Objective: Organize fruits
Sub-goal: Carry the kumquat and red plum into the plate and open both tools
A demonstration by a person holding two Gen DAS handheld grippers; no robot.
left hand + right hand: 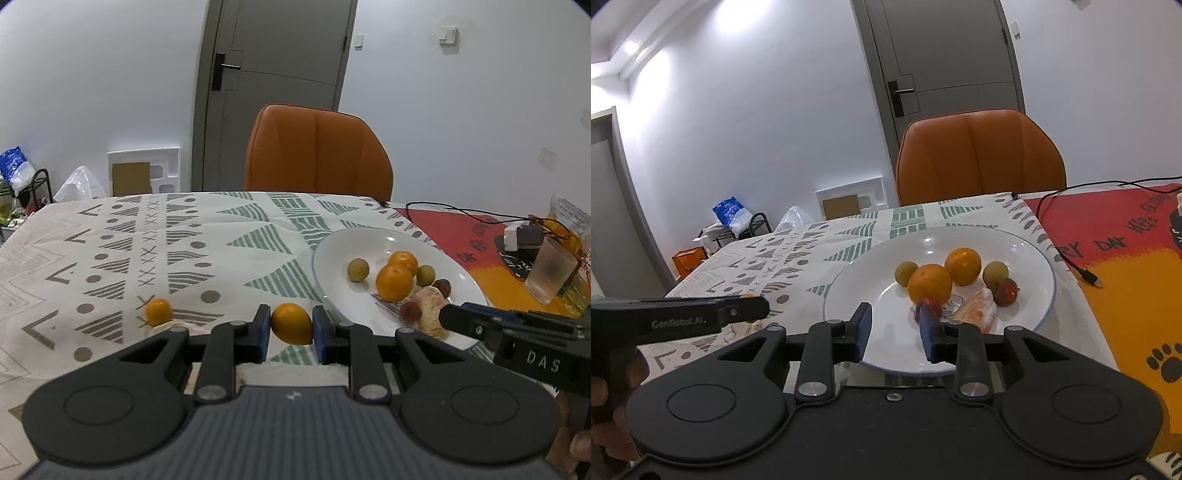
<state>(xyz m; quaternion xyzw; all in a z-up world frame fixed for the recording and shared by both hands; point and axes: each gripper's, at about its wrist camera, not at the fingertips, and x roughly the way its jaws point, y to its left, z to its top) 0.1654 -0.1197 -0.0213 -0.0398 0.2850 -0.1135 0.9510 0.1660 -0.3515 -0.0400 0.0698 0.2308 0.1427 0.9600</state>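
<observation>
Fruits lie partly on the patterned tablecloth (147, 236) and partly on a white plate (391, 240). Going from the left in the left wrist view, a small orange fruit (159, 311) sits on the cloth beside a pale scrap that may be peel. Just right of it, the left gripper (291, 326) has its blue pads closed against both sides of an orange lemon-shaped fruit (291, 323); whether that fruit is lifted off the cloth or touching it cannot be told. Further right, the plate carries a greenish-yellow round fruit (357, 270), two oranges (394, 282) touching each other, a second greenish fruit (425, 275) behind them, a dark red fruit (442, 287), a peeled citrus piece (428, 306) and another red fruit (410, 312) at the near edge. One black finger of the right gripper reaches in over the plate's near right rim.

In the right wrist view, the right gripper (894, 328) hangs over the plate's near rim with its jaws parted and nothing between them. Its right pad (928, 334) stands just in front of the small red fruit and the nearer orange (930, 283). An orange chair (979, 155) stands behind the table, and a black cable (1067, 258) trails across the red and yellow mat (1126, 295) on the right.
</observation>
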